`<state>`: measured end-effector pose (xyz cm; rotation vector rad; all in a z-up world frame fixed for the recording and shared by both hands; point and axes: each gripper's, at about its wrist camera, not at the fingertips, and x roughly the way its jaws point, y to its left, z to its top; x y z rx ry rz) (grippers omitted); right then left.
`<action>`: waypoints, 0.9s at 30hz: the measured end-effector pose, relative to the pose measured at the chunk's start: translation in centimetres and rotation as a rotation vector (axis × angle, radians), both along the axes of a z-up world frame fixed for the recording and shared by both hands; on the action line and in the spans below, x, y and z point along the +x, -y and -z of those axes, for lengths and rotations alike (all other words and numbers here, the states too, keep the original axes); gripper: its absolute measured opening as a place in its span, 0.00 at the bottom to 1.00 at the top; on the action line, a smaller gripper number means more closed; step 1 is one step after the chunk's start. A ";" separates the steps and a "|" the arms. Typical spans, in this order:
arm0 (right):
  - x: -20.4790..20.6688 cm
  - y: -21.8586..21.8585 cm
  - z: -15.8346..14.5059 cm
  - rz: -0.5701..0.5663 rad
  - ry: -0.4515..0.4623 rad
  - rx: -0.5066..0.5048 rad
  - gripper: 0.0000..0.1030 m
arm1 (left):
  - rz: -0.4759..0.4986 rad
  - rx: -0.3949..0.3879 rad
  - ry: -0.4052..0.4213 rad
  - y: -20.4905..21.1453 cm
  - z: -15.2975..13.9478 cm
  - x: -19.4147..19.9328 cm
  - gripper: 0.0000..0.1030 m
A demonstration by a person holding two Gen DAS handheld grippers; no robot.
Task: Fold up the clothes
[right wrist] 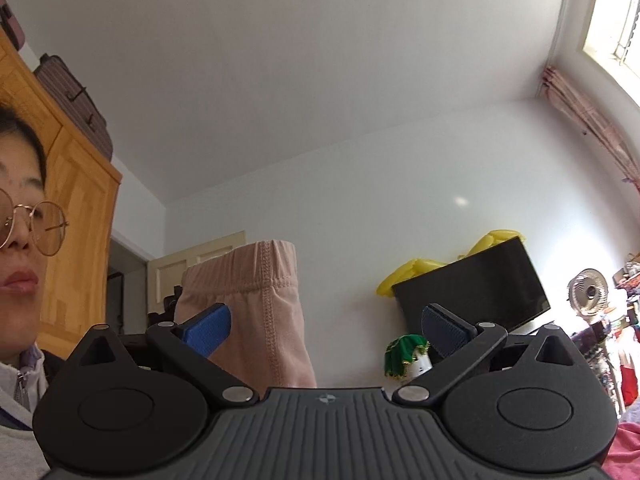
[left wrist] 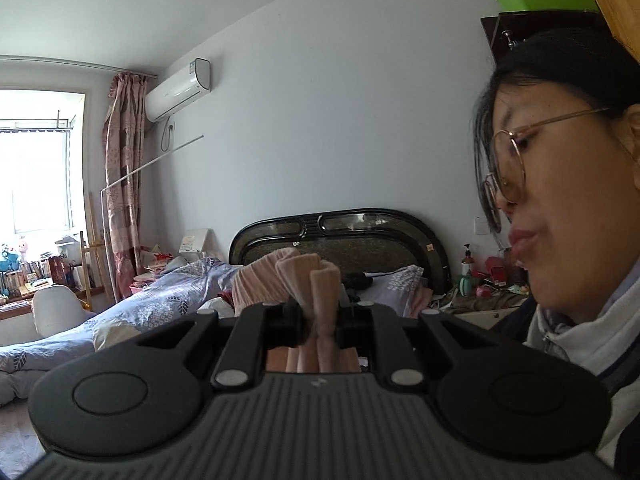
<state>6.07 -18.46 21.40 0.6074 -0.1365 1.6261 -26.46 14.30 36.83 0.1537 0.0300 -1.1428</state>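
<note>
A pale pink garment is bunched in folds between the jaws of my left gripper, which is shut on it; the cloth rises above the fingers and hangs below them. In the right wrist view the same pink garment hangs with its elastic waistband on top, just beyond the left blue pad. My right gripper stands wide open, its pads apart, pressing on nothing. It points upward toward the wall.
A person's head is close at the right of the left view and at the left of the right view. A bed with a blue patterned quilt and dark headboard lies ahead. A black monitor, small fan and wooden wardrobe stand around.
</note>
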 end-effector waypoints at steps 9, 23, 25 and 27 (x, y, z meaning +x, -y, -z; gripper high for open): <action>-2.1 -1.0 -2.2 -0.037 -0.130 -0.113 0.17 | -0.120 0.038 -0.056 -1.6 2.0 1.7 0.16; -12.1 2.1 -23.0 0.754 0.243 -0.252 0.14 | -0.391 -0.208 0.138 2.7 -11.6 7.0 0.15; -14.4 2.5 -26.5 0.852 0.329 -0.241 0.14 | -0.376 -0.244 0.205 3.8 -14.0 5.8 0.14; -15.8 2.9 -28.7 0.932 0.367 -0.238 0.16 | -0.370 -0.263 0.252 4.8 -15.9 4.8 0.14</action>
